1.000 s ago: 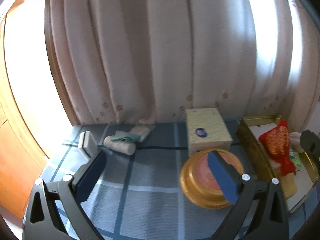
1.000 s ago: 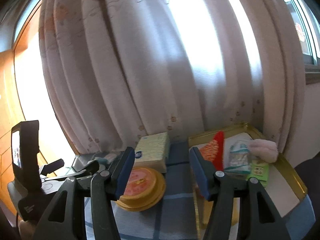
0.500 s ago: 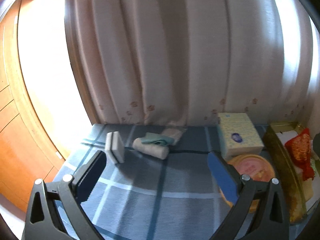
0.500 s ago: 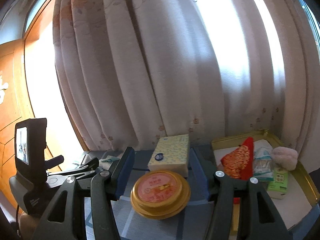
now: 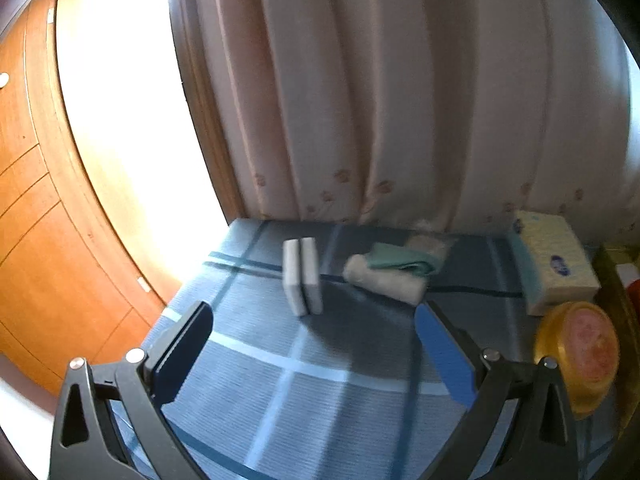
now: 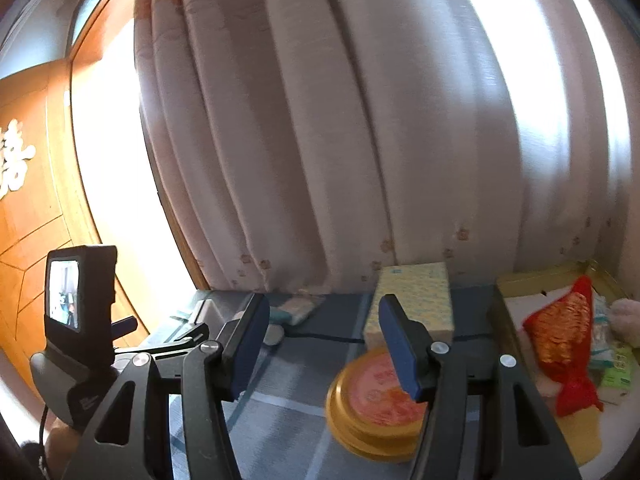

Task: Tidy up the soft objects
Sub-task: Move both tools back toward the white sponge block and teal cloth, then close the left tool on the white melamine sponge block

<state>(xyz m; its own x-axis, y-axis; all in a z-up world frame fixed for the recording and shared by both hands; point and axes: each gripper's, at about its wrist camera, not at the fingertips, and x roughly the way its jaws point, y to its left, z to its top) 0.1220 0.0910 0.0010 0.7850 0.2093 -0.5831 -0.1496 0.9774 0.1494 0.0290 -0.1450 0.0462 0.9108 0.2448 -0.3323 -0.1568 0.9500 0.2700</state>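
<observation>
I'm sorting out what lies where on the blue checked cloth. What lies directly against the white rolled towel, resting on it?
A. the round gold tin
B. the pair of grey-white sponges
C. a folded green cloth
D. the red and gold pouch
C: in the left wrist view the folded green cloth lies on top of the white rolled towel, while the sponges stand apart from it.

Sponge pair [image 5: 302, 276] left of rolled towel [image 5: 384, 278]
</observation>
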